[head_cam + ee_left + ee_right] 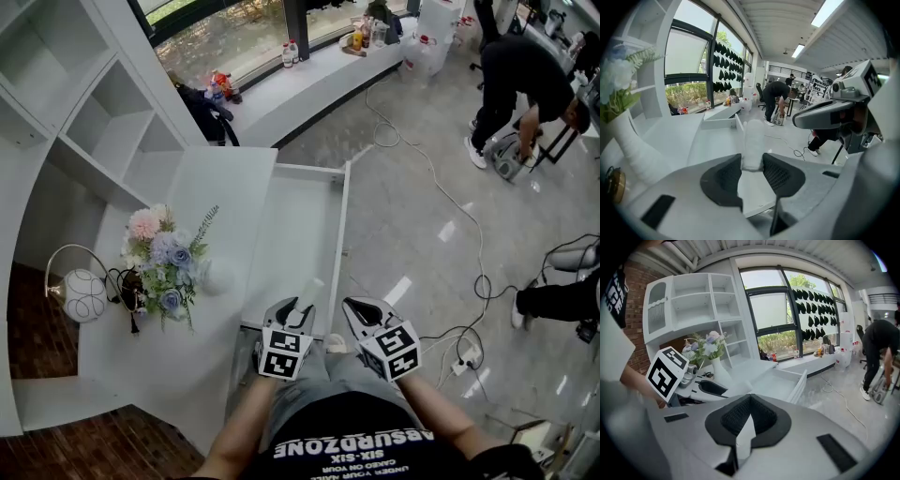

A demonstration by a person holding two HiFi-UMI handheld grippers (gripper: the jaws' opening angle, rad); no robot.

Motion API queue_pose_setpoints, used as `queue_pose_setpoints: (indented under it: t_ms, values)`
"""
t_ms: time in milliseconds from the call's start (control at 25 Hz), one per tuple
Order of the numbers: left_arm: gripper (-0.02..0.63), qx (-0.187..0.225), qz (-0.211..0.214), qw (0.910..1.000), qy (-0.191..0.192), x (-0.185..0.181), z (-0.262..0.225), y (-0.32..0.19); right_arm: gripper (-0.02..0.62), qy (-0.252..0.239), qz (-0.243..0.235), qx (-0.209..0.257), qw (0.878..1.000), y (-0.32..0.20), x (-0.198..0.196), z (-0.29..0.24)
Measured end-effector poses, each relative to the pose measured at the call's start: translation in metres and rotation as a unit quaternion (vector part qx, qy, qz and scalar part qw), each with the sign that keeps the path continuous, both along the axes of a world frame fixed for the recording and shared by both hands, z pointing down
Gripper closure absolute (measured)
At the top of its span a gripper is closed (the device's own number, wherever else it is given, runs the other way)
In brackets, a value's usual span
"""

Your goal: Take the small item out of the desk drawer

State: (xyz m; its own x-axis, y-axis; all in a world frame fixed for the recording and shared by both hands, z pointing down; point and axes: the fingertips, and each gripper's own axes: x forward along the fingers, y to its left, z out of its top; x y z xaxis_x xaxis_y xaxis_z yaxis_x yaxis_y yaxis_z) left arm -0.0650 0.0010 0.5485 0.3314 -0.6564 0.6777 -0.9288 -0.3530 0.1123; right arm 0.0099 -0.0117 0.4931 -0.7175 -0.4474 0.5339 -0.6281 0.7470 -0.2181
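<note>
The white desk drawer [305, 230] stands pulled out over the floor, its bottom bare. My left gripper [298, 309] hovers at the drawer's near end, shut on a small white cylinder-shaped item [308, 292]. In the left gripper view the black pads [726, 178] press on both sides of the item [752, 140], which sticks out forward past my left gripper [752, 161] over the drawer [717, 138]. My right gripper [362, 315] is just right of the left one, outside the drawer's front. In its own view my right gripper [749, 400] is shut with nothing in it, and the drawer [787, 380] lies ahead.
A vase of flowers [164, 261] and a round white lamp [82, 295] stand on the desk top [211, 187] at left, under white shelves [94, 112]. Cables [450, 216] and a power strip [466, 354] lie on the floor. A person [525, 80] bends over at far right.
</note>
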Motion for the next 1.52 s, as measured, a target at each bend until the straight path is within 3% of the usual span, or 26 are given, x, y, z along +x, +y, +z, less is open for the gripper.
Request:
queue_pose_setpoints:
  t_ms: [440, 1080, 1520]
  values:
    - [0.46, 0.047, -0.033, 0.9975, 0.04, 0.001, -0.061, 0.003, 0.597, -0.024, 0.001, 0.028, 0.999, 0.003, -0.003, -0.033]
    - [0.46, 0.126, -0.065, 0.989, 0.043, -0.01, -0.131, -0.001, 0.597, -0.07, -0.016, 0.071, 0.995, 0.001, -0.022, -0.084]
    - [0.46, 0.155, -0.07, 0.984, 0.054, -0.007, -0.155, -0.009, 0.597, -0.08, -0.026, 0.089, 0.992, -0.003, -0.029, -0.106]
